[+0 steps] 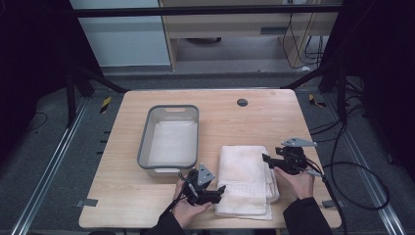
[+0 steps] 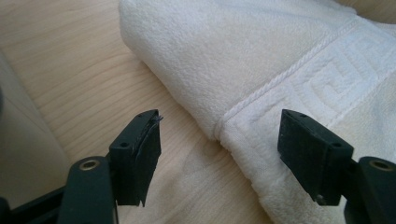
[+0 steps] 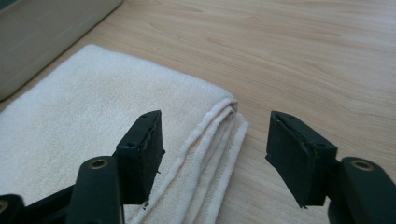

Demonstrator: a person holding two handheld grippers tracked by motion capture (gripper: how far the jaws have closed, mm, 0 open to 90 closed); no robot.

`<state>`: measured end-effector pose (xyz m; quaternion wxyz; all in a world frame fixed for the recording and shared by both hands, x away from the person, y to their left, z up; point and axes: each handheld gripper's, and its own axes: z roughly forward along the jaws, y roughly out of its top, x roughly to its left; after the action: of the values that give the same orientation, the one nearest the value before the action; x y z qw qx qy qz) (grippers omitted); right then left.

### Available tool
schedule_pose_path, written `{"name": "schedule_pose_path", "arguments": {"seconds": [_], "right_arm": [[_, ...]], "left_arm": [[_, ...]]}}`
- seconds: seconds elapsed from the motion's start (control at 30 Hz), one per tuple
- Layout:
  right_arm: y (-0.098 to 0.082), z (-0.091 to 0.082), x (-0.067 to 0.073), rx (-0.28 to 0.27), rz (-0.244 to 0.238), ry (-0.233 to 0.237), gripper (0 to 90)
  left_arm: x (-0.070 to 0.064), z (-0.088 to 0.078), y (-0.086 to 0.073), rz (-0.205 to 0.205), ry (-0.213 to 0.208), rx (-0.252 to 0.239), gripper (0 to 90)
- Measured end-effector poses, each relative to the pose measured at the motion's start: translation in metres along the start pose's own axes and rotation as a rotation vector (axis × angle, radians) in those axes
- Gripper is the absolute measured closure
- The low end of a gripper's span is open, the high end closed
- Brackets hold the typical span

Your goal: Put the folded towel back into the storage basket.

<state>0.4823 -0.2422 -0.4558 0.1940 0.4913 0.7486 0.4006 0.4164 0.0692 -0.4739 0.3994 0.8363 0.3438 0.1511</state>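
The folded towel (image 1: 247, 178) lies flat on the table (image 1: 274, 117), at the near edge, just right of the grey bin (image 1: 170, 137). It is white terry, thick and soft, folded into several layers; a woven band with a raised key pattern and a corded line crosses it near my left side. The layered fold edges face my right.

My left gripper (image 2: 219, 154) sits at the towel's near left edge, fingers released, one over bare wood and one over the banded hem. My right gripper (image 3: 215, 154) stands at the far right corner, fingers likewise released, straddling the stacked edges.

I judge the step to be a two-handed grasp, likely to lift the towel towards the bin. To do it well I should lower both until the bottom finger slips under every layer, then clench evenly; catching only the top layers would let the stack unfold.

The bin is smooth plastic with rounded corners, something pale lying in it. The table is light, matt wood.
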Motion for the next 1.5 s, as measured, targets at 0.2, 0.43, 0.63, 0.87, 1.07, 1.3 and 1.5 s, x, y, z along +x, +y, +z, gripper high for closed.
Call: {"name": "schedule_pose_path", "arguments": {"seconds": [0.2,0.43,0.63,0.87,1.07,1.3,1.5], "right_arm": [[-0.003,0.006,0.002,0.019,0.012,0.020,33.6],[-0.007,0.017,0.005,0.070,0.004,0.017,32.8],[-0.009,0.023,0.005,0.094,0.015,0.018,32.1],[-0.014,0.028,0.002,0.104,0.050,0.034,35.0],[-0.016,0.032,0.002,0.129,0.077,0.049,36.0],[-0.018,0.036,0.000,0.138,0.114,0.090,41.7],[-0.018,0.037,-0.001,0.155,0.157,0.131,50.8]], "left_arm": [[-0.002,0.005,-0.002,-0.012,-0.027,0.010,27.3],[-0.007,0.014,-0.007,0.001,-0.036,0.041,25.6],[-0.006,0.021,-0.012,-0.032,-0.049,0.046,26.0],[-0.005,0.026,-0.013,-0.065,-0.076,0.054,29.8],[-0.002,0.027,-0.012,-0.085,-0.106,0.070,34.1],[-0.004,0.028,-0.009,-0.092,-0.135,0.090,44.4],[-0.004,0.028,-0.007,-0.112,-0.172,0.100,56.2]]}}
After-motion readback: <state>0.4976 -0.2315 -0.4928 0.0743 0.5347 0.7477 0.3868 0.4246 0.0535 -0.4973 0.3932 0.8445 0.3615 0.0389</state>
